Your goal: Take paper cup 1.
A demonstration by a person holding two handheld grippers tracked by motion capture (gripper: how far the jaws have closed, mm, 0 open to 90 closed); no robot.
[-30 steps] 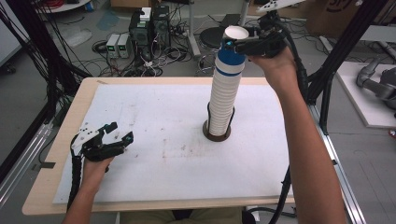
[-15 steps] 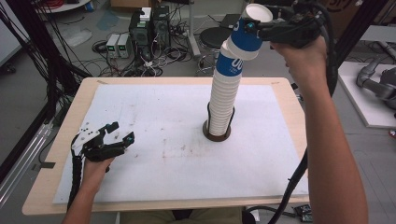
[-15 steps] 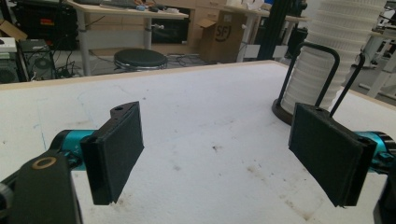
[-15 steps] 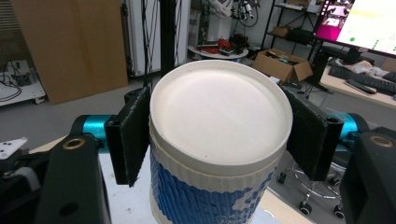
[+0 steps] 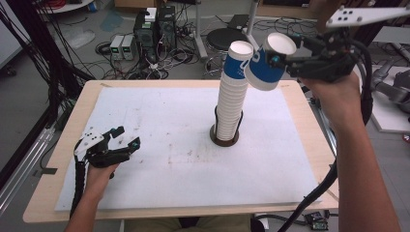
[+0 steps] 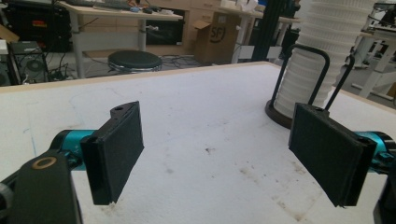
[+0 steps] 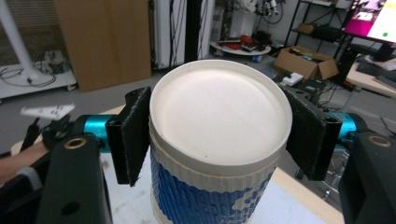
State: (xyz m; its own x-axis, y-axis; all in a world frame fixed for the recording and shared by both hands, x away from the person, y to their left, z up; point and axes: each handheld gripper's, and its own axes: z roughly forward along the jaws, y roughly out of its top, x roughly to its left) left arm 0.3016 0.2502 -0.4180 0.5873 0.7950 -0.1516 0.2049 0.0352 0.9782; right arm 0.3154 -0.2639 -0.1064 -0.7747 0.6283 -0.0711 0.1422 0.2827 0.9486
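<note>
Two grippers are at work: the right gripper (image 5: pixel 276 60), whose jaws have just been closing, clamps a single paper cup (image 5: pixel 265 66) between its pads, tilted in the air just beside the top of the cup stack (image 5: pixel 231 99), while the left gripper (image 5: pixel 126 138) rests with jaws spread wide around nothing near the table's left front. White matting (image 5: pixel 159 125) covers the wooden table (image 5: pixel 309 121), with a stool (image 5: pixel 226 37) and cabled equipment on the floor behind. Blue print on ribbed white paper wraps the cup, its flat bottom facing the right gripper view.

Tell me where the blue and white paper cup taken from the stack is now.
In the high view the blue and white paper cup is held in the air by the right tongs, just right of the top of the tall cup stack.
</note>
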